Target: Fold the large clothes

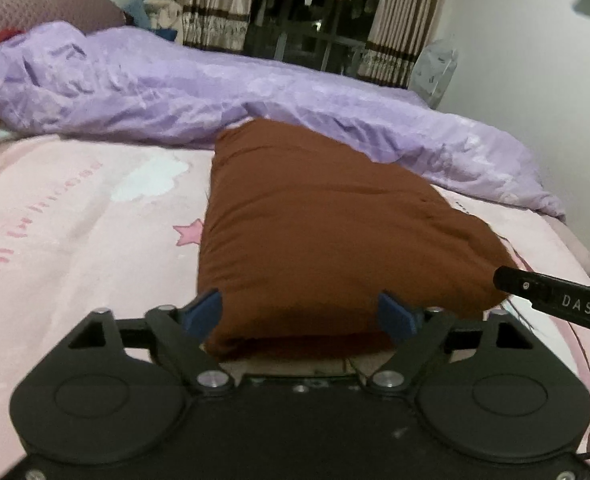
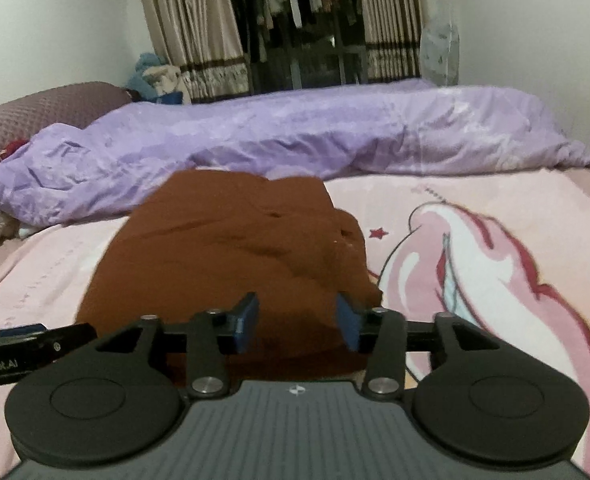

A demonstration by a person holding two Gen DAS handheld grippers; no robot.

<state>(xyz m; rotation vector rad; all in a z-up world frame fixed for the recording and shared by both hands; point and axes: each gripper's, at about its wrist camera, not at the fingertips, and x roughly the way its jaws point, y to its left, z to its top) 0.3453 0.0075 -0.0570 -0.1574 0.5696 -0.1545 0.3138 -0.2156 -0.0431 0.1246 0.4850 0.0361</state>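
A folded rust-brown garment (image 1: 315,232) lay on the pink printed bedsheet (image 1: 75,220), its far end close against a rumpled lilac duvet (image 1: 155,92) that ran across the back of the bed. In the left wrist view the left gripper (image 1: 301,314) stood just at the garment's near edge with its jaws spread wide, the blue pads (image 1: 205,312) flanking the cloth on either side; they did not appear to press on it, though blur along the edge made contact hard to rule out. A black finger of the other tool (image 1: 555,300) reached in from the right beside the garment's near corner.

In the right wrist view the right gripper (image 2: 297,320) sat at the garment's near right part, jaws about half apart, with brown cloth (image 2: 231,248) seen between and beyond the pads rather than pinched by them. The garment's right edge there was bunched and uneven, next to a pink and white cartoon print on the sheet (image 2: 475,264).

Behind the bed hung striped beige curtains (image 2: 199,32) around a dark window, and a mauve padded headboard (image 2: 43,116) stood at the left.
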